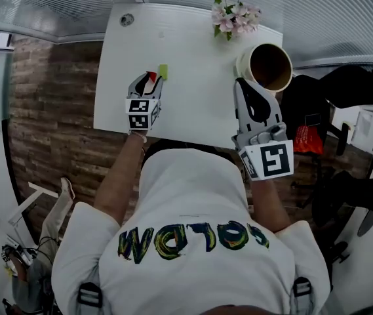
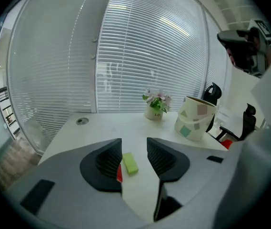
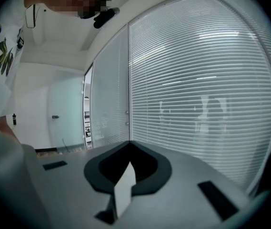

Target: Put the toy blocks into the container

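Left gripper has its jaws spread wide with nothing clamped. The green block lies flat on the table in the gap between them, and I can see daylight on both sides of it, so neither pad is on it. A red block sits just beside it, tucked right against the left-hand jaw and partly hidden behind it; can't tell if it's actually touching. From the head view both blocks are on the left part of the table, a bit in from the near edge and the left edge. The container is over by the right edge, well apart from the blocks, and the tabletop between them is a bare white stretch. The flowers stand at the far edge, just beside the container on its far side. There's a round cable hole in the far left corner. Right gripper is closed up on nothing, hanging near the container at the near right edge and aimed up at the blinds.
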Action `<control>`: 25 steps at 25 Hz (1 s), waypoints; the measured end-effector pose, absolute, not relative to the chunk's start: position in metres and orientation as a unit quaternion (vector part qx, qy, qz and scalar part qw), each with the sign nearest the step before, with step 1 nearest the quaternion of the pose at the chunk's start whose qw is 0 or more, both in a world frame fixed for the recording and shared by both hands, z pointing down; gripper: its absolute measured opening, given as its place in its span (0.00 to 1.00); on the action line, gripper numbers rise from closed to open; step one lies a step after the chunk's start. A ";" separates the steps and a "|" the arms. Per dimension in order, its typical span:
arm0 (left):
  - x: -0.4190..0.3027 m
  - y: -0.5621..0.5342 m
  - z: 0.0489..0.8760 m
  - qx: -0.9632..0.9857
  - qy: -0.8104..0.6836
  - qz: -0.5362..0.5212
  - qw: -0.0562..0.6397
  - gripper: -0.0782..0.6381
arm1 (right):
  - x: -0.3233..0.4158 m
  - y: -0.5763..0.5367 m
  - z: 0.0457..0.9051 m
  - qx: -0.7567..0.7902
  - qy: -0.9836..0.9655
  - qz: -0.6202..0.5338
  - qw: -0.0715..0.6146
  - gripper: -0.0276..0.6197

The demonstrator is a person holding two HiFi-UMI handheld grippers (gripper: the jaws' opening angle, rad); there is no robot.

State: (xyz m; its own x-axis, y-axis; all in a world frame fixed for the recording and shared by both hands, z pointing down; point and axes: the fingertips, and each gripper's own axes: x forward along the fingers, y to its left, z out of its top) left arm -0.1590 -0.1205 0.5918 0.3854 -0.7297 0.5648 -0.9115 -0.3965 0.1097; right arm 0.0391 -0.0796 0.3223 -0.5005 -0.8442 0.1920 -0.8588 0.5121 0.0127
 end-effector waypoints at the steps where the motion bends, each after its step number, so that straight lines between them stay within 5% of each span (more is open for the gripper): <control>1: -0.161 -0.120 0.597 0.804 -0.510 0.224 0.209 0.36 | 0.039 -0.079 0.323 0.492 -0.865 0.042 0.087 0.06; 25: -0.192 -0.133 0.708 0.759 -0.521 0.309 0.241 0.39 | 0.046 -0.066 0.347 0.500 -0.855 0.061 0.124 0.06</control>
